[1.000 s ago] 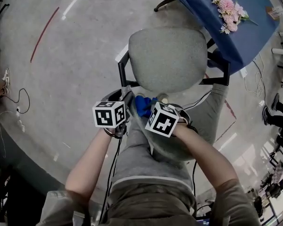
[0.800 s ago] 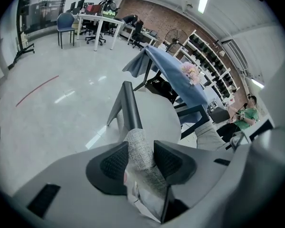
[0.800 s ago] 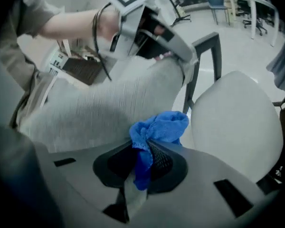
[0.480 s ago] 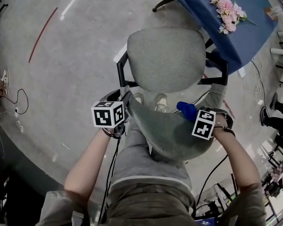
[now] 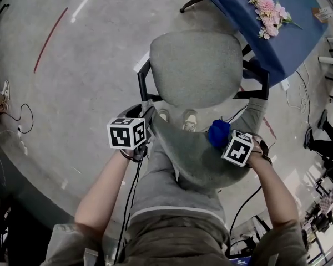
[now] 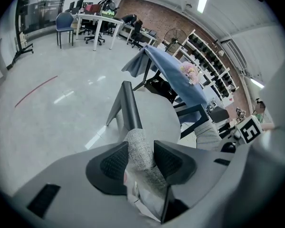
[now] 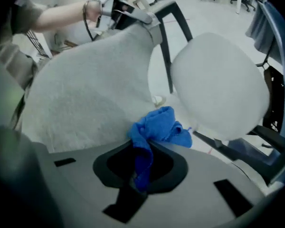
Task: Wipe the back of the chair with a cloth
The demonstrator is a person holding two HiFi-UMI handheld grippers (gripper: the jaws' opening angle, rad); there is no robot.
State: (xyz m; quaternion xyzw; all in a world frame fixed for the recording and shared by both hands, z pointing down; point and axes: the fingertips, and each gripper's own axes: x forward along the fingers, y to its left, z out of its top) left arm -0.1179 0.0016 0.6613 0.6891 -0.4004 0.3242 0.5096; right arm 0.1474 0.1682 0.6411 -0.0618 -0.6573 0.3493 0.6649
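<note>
A grey fabric office chair stands below me, its seat (image 5: 197,68) ahead and its chair back (image 5: 191,157) close to my body. My left gripper (image 5: 147,123) is shut on the back's left edge, and grey fabric (image 6: 141,151) fills the space between its pads. My right gripper (image 5: 226,138) is shut on a bunched blue cloth (image 5: 218,132) at the back's upper right edge. In the right gripper view the cloth (image 7: 157,126) hangs from the right gripper (image 7: 143,152) and presses against the chair back (image 7: 95,94) beside the seat (image 7: 218,89).
A blue-covered table (image 5: 280,46) with pink flowers (image 5: 269,10) stands just behind the chair at the upper right. Black armrests (image 5: 143,82) flank the seat. A cable (image 5: 19,118) and a red floor line (image 5: 50,37) lie to the left. Desks and shelves are far off.
My right gripper carried the blue cloth from beside the left gripper rightward along the chair back's top edge, then a little back inward. The left gripper stayed put.
</note>
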